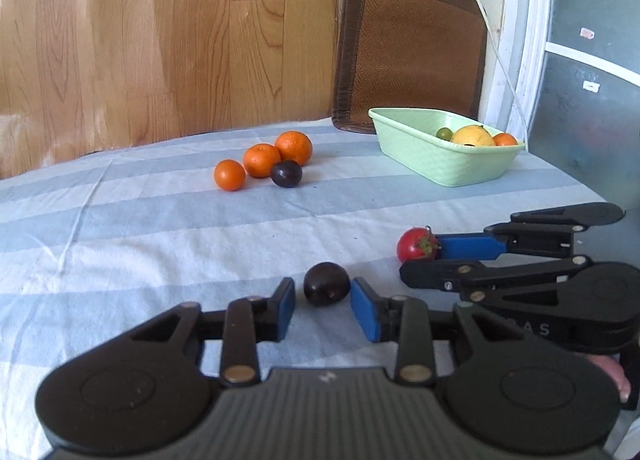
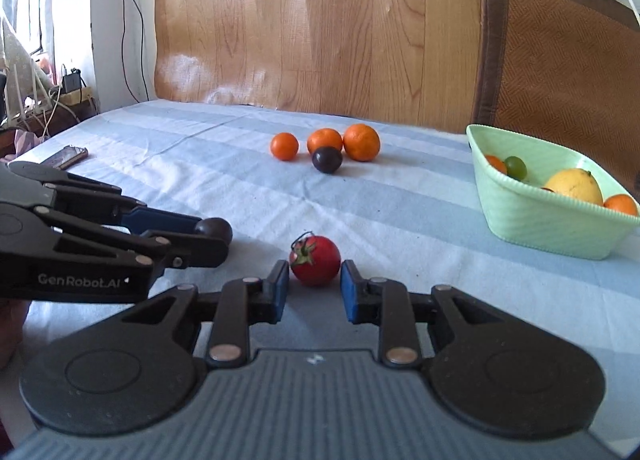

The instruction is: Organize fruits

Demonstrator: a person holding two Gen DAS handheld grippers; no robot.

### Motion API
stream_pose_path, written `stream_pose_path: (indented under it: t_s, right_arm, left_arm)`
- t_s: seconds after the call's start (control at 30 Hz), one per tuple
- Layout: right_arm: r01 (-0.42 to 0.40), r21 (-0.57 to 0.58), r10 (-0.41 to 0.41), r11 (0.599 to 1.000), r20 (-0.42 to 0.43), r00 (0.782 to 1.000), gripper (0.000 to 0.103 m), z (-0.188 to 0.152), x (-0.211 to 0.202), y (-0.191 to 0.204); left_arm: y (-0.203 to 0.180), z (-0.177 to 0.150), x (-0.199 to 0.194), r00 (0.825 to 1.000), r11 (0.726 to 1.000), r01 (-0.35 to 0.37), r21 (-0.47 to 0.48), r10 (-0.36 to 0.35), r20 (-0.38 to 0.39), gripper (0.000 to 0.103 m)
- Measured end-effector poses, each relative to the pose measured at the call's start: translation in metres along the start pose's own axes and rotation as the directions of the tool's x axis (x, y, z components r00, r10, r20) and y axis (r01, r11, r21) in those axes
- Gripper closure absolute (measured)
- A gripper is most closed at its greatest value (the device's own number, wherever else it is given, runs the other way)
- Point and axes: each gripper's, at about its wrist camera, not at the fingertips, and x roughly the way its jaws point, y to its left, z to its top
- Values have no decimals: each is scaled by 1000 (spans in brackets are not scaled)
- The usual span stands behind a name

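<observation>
On the striped cloth surface, we are bringing both tools in at once. Our left gripper is sitting with its jaws spread on either side of a dark plum, blue pads just beside the fruit with slivers of gap showing. Over on the other side, our right gripper is doing the same around a red tomato, jaws spread, pads flanking it closely, green stem tilting to the left.

Farther back we are seeing three oranges clustered together with a second plum touching the front of them. Off to the right, the green basket is holding a yellow fruit, a green grape and a couple of small oranges. Leaning behind it is a brown woven mat.
</observation>
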Motion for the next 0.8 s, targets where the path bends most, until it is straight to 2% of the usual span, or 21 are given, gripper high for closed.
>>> stream_pose_path:
  t_s: [0.07, 0.8]
  right_arm:
    - [-3, 14, 3, 1000, 2, 1000, 70, -1, -1, -1]
    - [13, 28, -13, 1000, 4, 1000, 63, -4, -4, -3]
  left_arm:
    - [0, 1, 1, 1000, 1000, -10, -2, 10, 1, 59]
    - [1, 1, 9, 1000, 999, -10, -35, 10, -4, 59]
